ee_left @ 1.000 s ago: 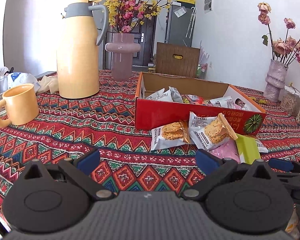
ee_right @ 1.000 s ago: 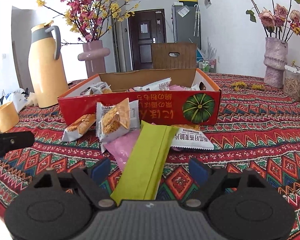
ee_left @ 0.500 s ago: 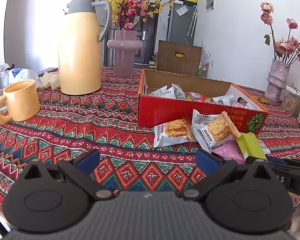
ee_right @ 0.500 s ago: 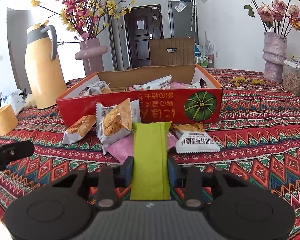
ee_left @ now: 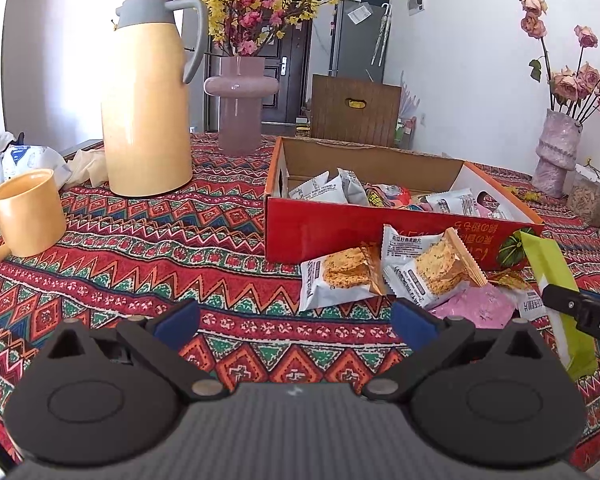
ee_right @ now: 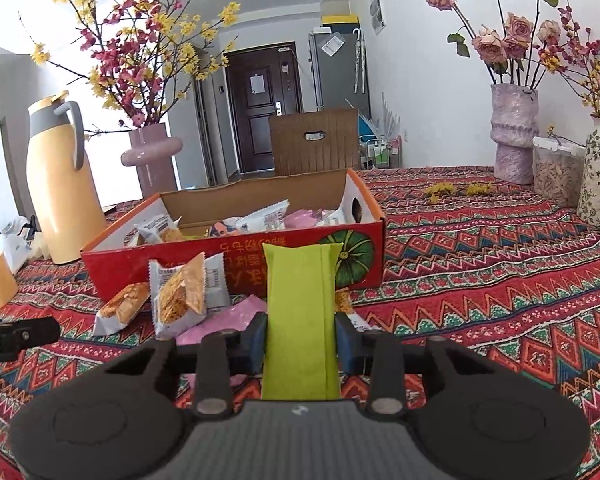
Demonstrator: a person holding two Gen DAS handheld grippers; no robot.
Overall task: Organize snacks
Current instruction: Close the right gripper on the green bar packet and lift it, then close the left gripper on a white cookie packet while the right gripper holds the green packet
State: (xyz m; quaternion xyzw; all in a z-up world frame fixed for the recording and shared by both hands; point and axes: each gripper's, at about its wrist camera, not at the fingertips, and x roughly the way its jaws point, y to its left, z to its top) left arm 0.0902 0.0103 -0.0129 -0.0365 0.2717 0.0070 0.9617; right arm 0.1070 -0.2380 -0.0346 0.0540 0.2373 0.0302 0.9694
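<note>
- Left wrist view: the left gripper (ee_left: pixel 296 316) hovers over the tabletop (ee_left: pixel 140 248), jaws spread, nothing between them. Keep it clear of the loose biscuit packets (ee_left: pixel 400 268).
- Right wrist view: the right gripper (ee_right: pixel 300 340) pinches the green packet (ee_right: pixel 300 312), which points toward the red box (ee_right: pixel 228 256). Lift above the front wall before releasing inside.

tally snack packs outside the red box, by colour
Lime green: 1, the green packet, clamped in the right gripper.
White with biscuit picture: 3, the left biscuit pack, middle biscuit pack and a partly hidden pack.
Pink: 1, the pink packet under them.
Total: 5
</note>
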